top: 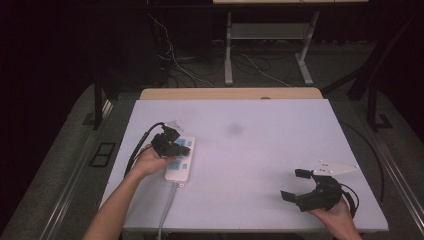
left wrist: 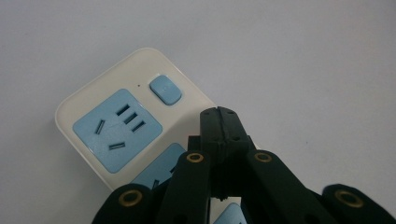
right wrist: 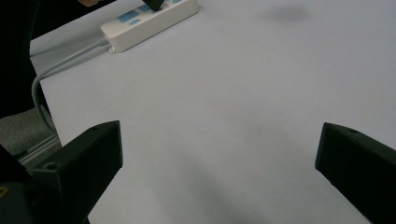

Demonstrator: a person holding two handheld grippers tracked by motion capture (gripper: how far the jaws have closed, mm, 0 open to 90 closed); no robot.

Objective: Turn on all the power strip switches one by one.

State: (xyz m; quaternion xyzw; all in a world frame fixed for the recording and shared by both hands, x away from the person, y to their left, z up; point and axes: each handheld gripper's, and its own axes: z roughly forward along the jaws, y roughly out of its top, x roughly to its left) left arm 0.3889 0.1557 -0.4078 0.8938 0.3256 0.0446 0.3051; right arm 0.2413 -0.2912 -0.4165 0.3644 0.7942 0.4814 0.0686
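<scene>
The power strip (top: pixel 180 159) is laid at about nine o'clock on the table (top: pixel 280 150), its cord (top: pixel 167 210) trailing off the near edge. The left gripper (left wrist: pixel 219 122), jaws closed on nothing, is poised above the strip, probably so the blue switch (left wrist: pixel 165 89) can be pressed. The right gripper (top: pixel 295 185), jaws spread wide, is parked at four o'clock, well apart. Nothing is seen in the way.
</scene>
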